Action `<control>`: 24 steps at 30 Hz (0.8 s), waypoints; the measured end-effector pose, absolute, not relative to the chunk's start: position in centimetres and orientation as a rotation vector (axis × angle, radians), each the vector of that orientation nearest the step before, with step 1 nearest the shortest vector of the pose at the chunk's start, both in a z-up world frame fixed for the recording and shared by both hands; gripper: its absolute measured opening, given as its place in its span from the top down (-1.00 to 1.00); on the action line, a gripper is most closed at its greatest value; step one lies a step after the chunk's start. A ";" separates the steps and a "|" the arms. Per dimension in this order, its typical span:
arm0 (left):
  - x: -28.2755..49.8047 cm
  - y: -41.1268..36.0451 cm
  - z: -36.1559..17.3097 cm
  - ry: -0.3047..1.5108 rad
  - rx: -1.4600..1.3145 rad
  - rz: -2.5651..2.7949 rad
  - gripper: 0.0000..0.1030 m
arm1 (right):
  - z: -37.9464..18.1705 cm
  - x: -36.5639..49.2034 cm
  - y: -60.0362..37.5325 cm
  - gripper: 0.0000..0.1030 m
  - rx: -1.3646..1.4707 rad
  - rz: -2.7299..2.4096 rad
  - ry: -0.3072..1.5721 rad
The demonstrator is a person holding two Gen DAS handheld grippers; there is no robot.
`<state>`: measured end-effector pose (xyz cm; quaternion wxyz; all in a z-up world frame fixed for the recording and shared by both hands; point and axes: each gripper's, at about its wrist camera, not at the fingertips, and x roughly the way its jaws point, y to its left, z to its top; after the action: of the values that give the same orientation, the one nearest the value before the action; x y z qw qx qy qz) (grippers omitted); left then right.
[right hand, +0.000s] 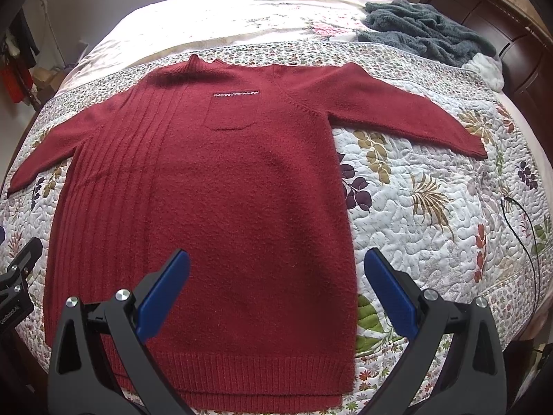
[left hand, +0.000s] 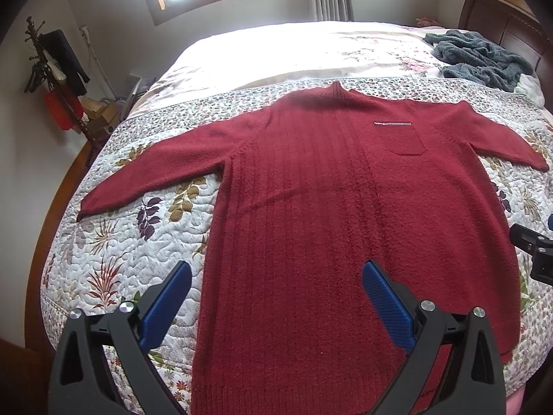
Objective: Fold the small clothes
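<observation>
sweater (right hand: 207, 190) flat on quilt (right hand: 432, 207) — both claws agape

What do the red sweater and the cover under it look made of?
Sweater: fuzzy knit, probably wool or acrylic; ribbed hem and ribbed stripes down one side, matte nap. Cover: quilted printed fabric, cotton-like; puffy stitched pattern with leaf prints.

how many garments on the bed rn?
2. A red sweater is spread flat on the floral quilt, sleeves out. A grey fleecy garment lies crumpled near the headboard. Something white beside it may be a third; unclear.
</observation>
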<state>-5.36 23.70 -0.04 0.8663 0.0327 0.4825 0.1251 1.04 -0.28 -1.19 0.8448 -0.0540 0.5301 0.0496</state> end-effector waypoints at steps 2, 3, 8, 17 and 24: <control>-5.3 23.7 -0.1 1.010 0.071 0.263 -0.92 | -1.2 1.1 -0.3 -0.94 -0.113 0.105 1.118; -5.3 23.7 -0.1 1.010 0.072 0.264 -0.92 | -1.2 1.1 -0.3 -0.94 -0.114 0.105 1.117; -5.4 23.7 -0.1 1.009 0.072 0.264 -0.92 | -1.3 1.2 -0.3 -0.94 -0.115 0.105 1.116; -5.3 23.5 -0.3 1.004 0.071 0.265 -0.92 | -1.4 1.4 -0.4 -0.94 -0.110 0.110 1.110; -2.2 23.5 -1.6 1.043 0.029 0.244 -0.92 | -2.1 5.1 -3.9 -0.94 0.003 0.146 1.117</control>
<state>-2.17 23.46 -1.61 0.8598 0.0140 0.4970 0.1163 5.14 -3.91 -2.08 0.8454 0.0016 0.5296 0.0694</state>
